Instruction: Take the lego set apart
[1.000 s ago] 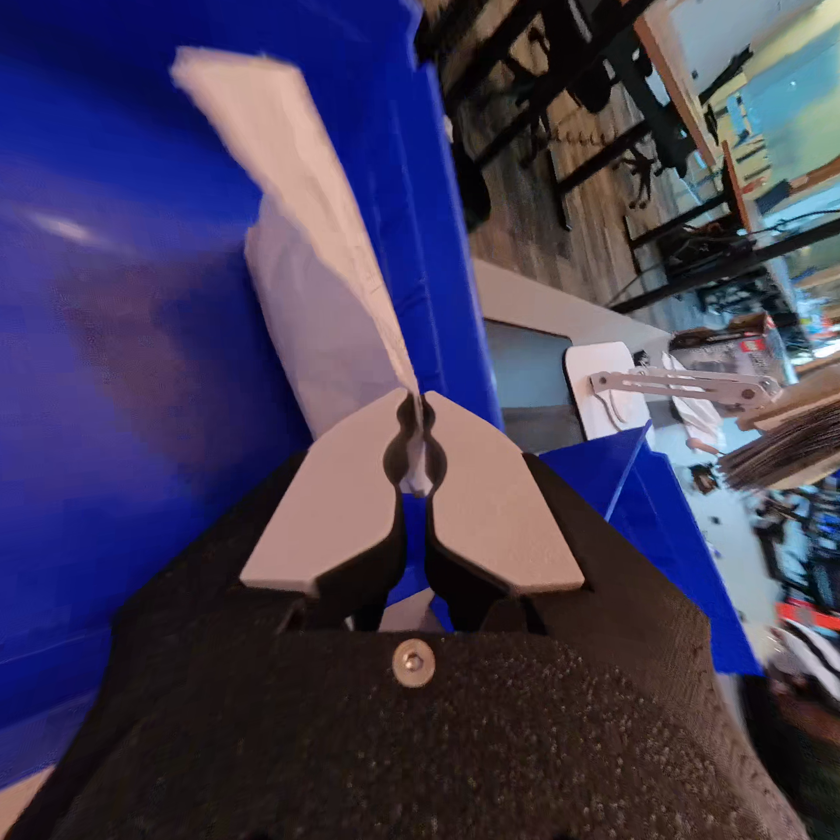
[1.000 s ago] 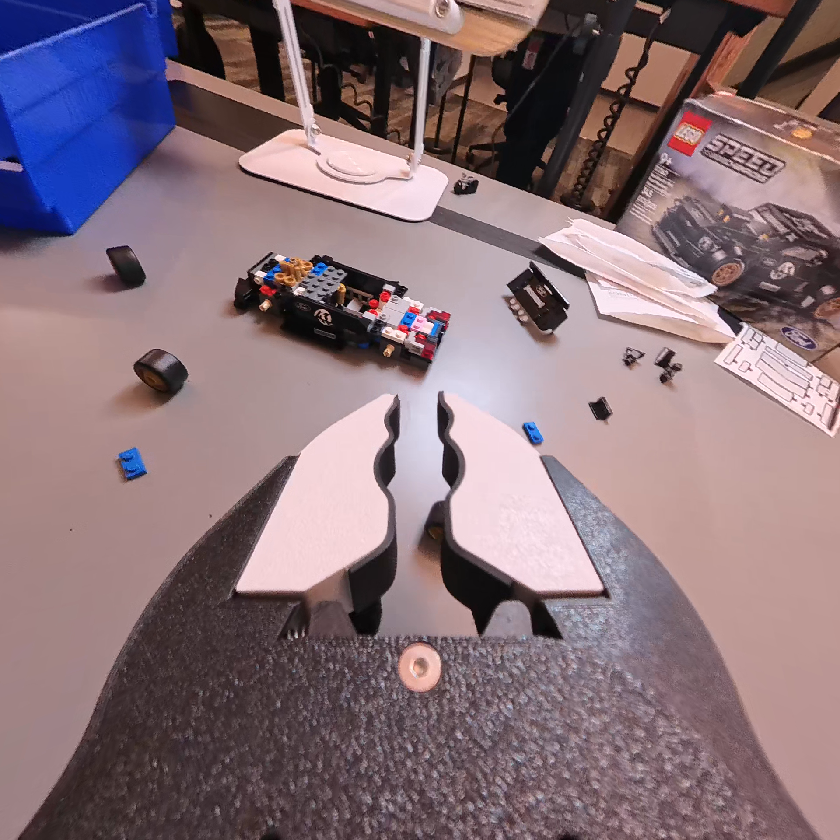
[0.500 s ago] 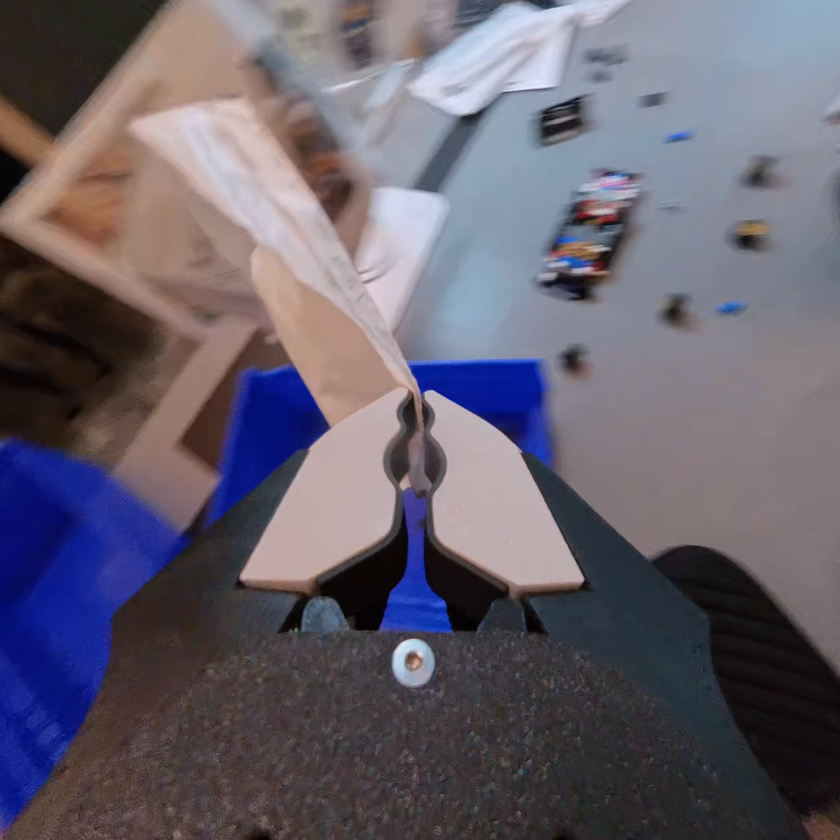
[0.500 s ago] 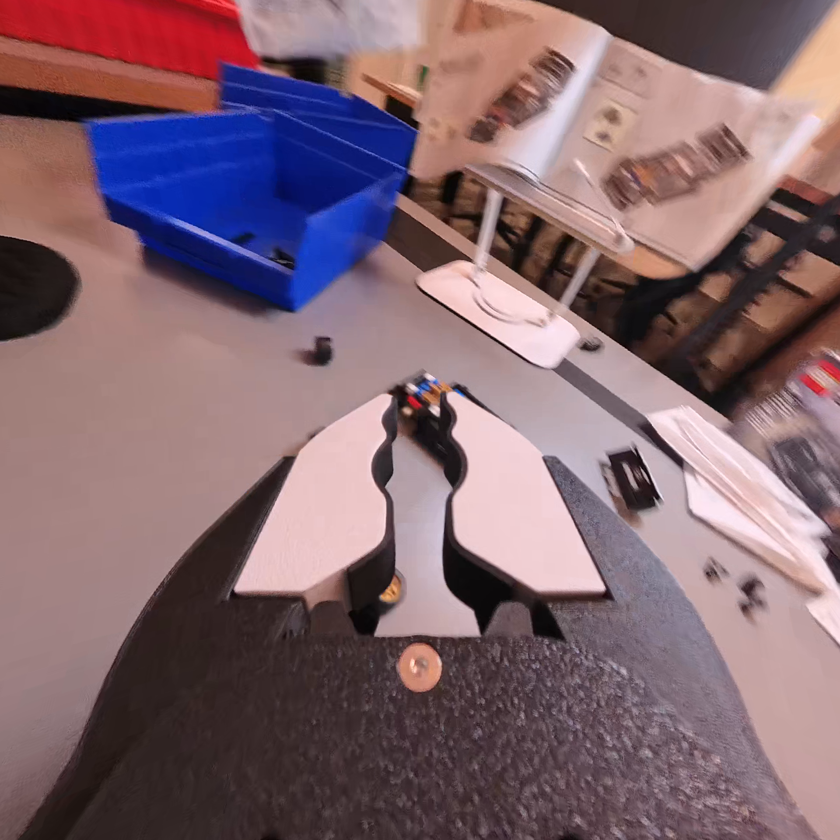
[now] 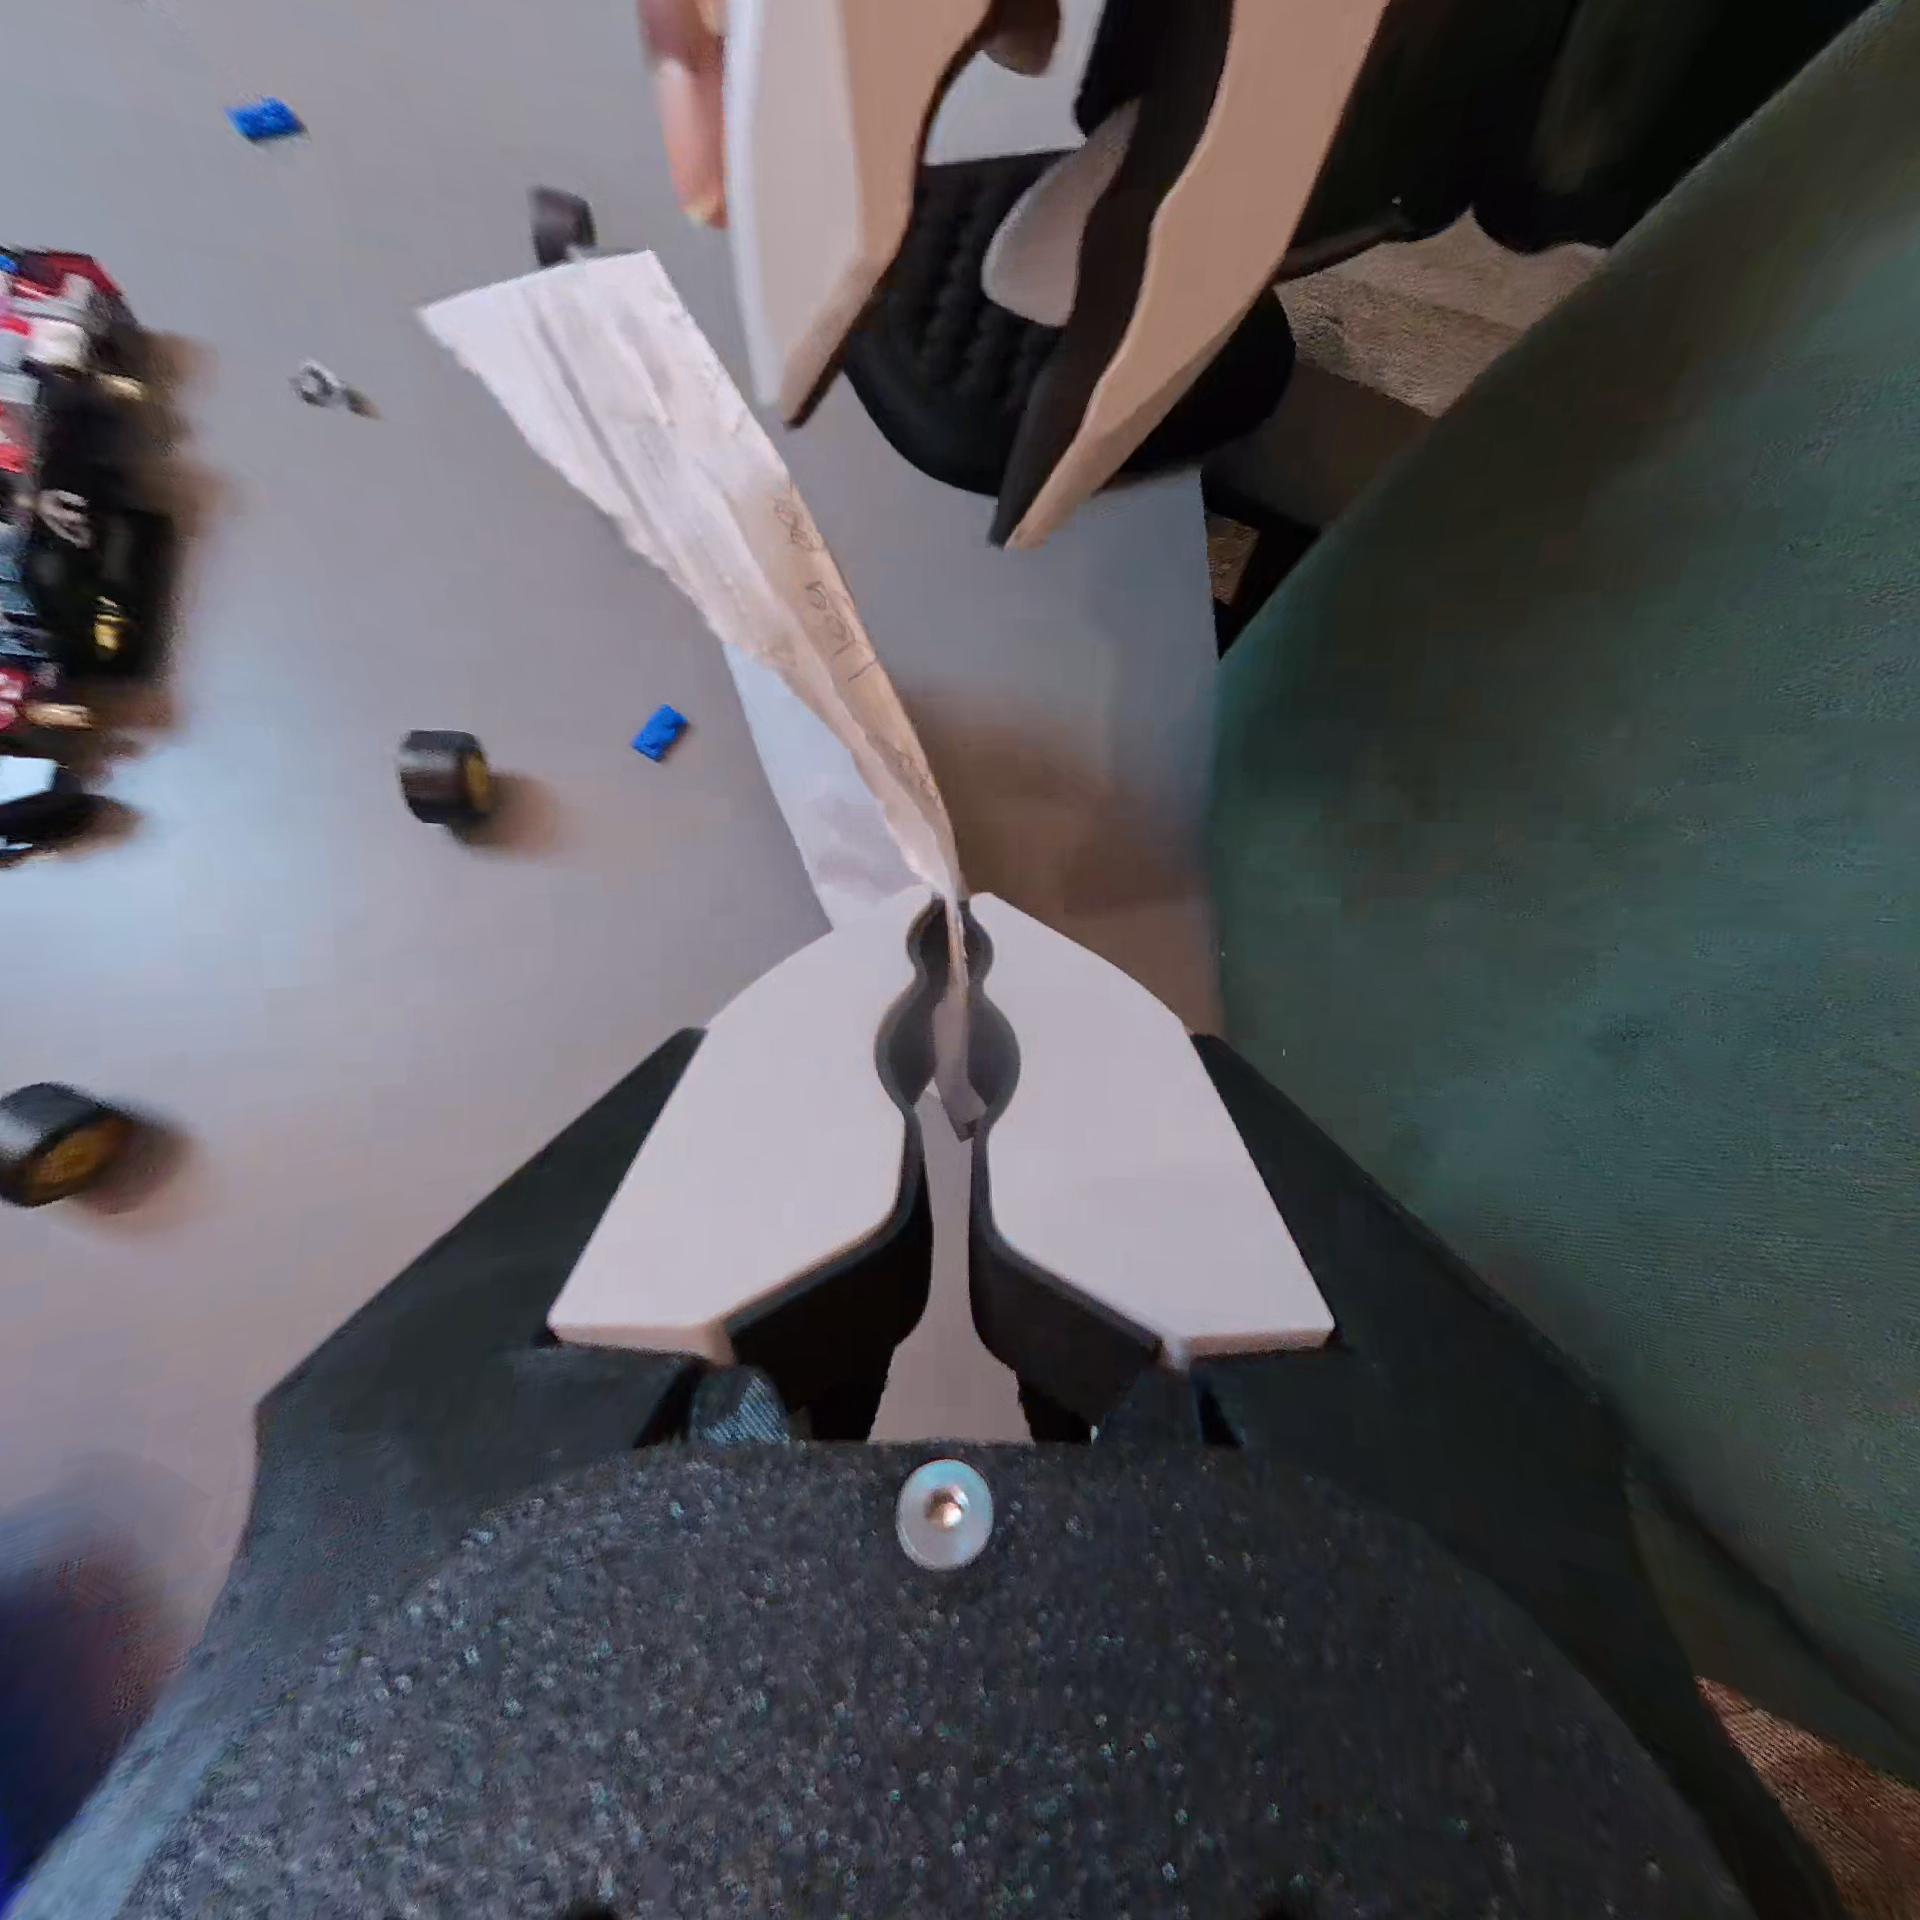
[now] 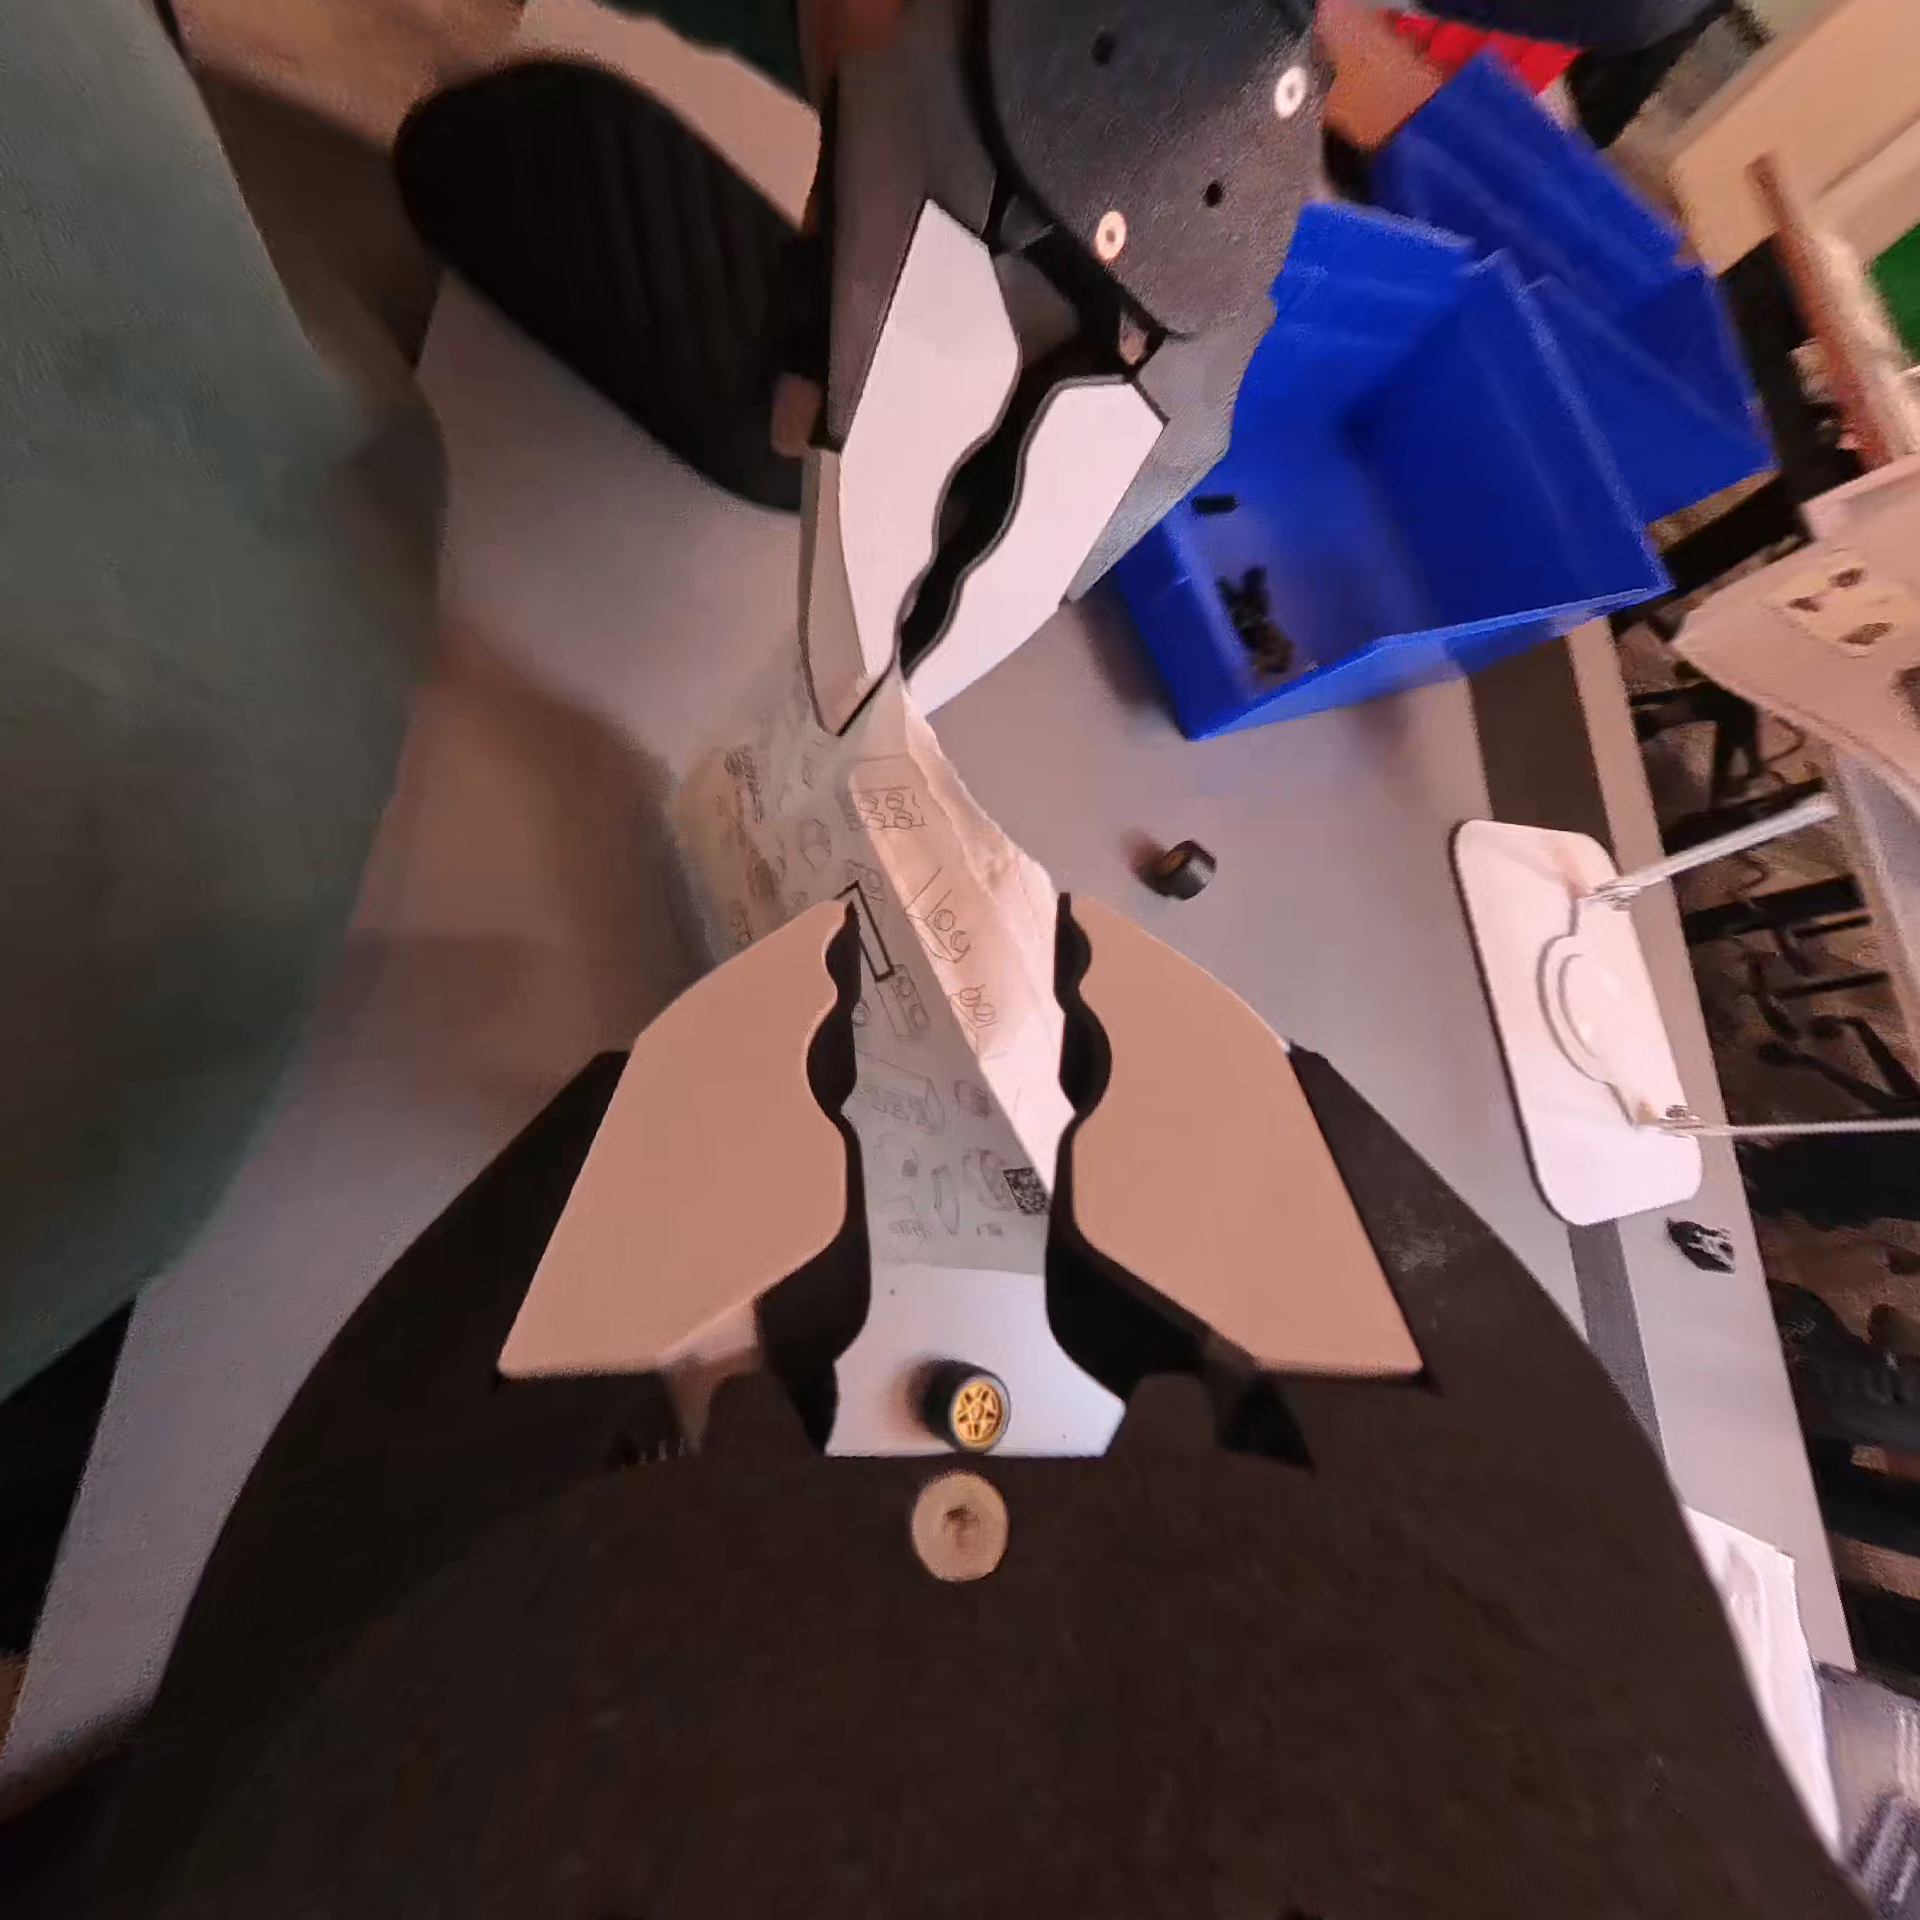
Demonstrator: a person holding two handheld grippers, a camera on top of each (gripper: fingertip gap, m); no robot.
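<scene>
Lego car point(image 5: 62, 540) blurred at the left edge of the left wrist view, well apart from the left gripper point(image 5: 951, 914), now swung away from the blue bin, clamped on a thin, creased paper bag point(image 5: 686, 520); loose wheel point(image 5: 447, 774) on smooth grey table point(image 5: 312, 987). Right wrist view: right gripper point(image 6: 961, 914) spread wide, brought in around that printed bag, not pinching. Probably readying a tear, not dismantling yet. Rigid blue bin point(image 6: 1455, 520) behind.

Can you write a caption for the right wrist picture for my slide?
Left gripper pinches a printed paper sheet above the open right gripper.
</scene>
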